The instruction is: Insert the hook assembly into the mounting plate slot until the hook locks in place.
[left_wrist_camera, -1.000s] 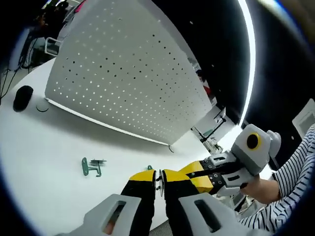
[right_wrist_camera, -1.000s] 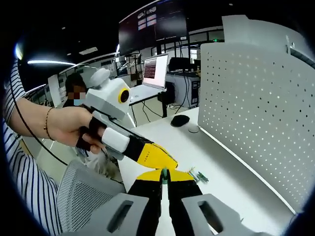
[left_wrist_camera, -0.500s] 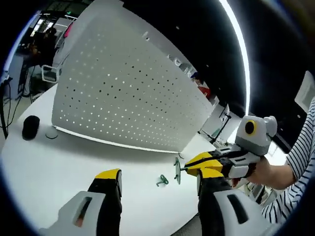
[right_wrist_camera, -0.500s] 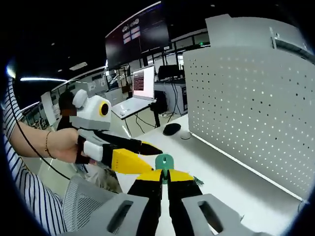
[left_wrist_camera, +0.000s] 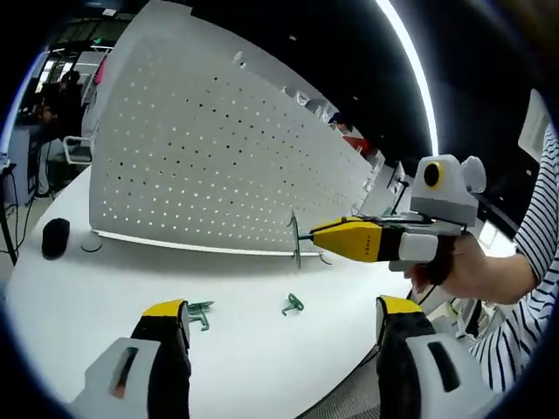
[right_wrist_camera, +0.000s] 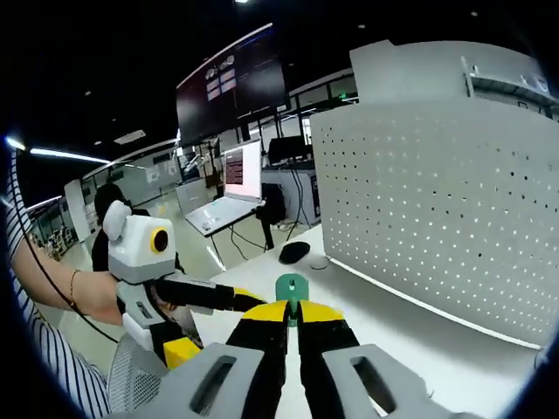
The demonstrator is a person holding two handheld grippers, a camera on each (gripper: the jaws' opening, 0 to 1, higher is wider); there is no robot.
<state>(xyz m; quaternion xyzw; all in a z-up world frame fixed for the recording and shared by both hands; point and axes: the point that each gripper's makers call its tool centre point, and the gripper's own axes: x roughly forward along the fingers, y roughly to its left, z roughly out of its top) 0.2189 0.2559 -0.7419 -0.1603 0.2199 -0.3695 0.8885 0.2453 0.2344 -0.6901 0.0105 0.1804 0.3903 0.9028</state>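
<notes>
My right gripper [right_wrist_camera: 293,316] is shut on a flat green part [right_wrist_camera: 291,287] with a rounded top. In the left gripper view that gripper [left_wrist_camera: 307,238] comes in from the right, holding the green part [left_wrist_camera: 295,240] edge-on in the air in front of the white pegboard [left_wrist_camera: 201,166]. My left gripper [left_wrist_camera: 281,321] stands wide open and holds nothing; from the right gripper view it [right_wrist_camera: 210,325] sits low on the left, in a person's hand. Two small green hook pieces [left_wrist_camera: 199,312] [left_wrist_camera: 293,304] lie on the white table [left_wrist_camera: 79,297].
The upright pegboard [right_wrist_camera: 437,218] stands along the table's far side. A black mouse [left_wrist_camera: 54,236] and a small round disc [left_wrist_camera: 87,247] lie near its left end. Desks, a laptop [right_wrist_camera: 229,188] and a wall screen [right_wrist_camera: 231,83] stand beyond the table.
My left gripper has opened wide and drawn back from the green part. The right gripper keeps the part and has carried it up toward the pegboard.
</notes>
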